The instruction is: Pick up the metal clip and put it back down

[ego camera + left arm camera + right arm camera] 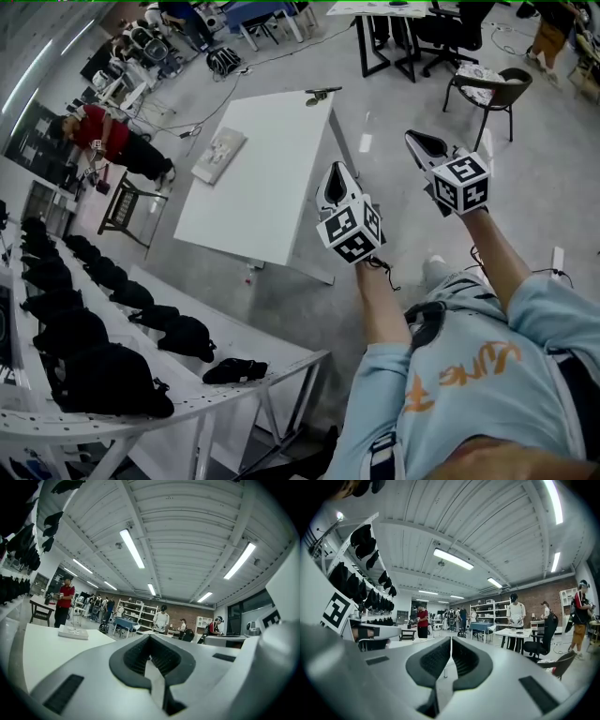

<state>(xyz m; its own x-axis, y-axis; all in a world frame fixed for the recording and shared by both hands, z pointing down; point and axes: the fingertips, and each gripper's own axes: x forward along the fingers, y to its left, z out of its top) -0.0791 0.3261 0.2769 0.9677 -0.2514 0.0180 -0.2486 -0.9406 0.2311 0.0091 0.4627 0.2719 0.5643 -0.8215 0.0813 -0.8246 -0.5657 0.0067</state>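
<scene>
- ahead, a smooth white rectangular table (pixel 272 197) stands on grey floor (pixel 309 309).
- left gripper (pixel 336 173) and right gripper (pixel 417 141), grey with ribbed black pads (pixel 427 660), both closed, empty, pointing level.
- slim dark metal clip (pixel 322 94) lies at the table's far corner.

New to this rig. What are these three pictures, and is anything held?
No robot: a person holds a two-jaw gripper in each hand. The head view looks down from a camera on the person's head and shows the left gripper and right gripper, each carrying a marker cube. The other two views come from cameras riding on each gripper, looking along its jaws. Both pairs of jaws are shut, holding nothing. On the white table lie a flat booklet-like item and a small dark piece, probably the metal clip.
</scene>
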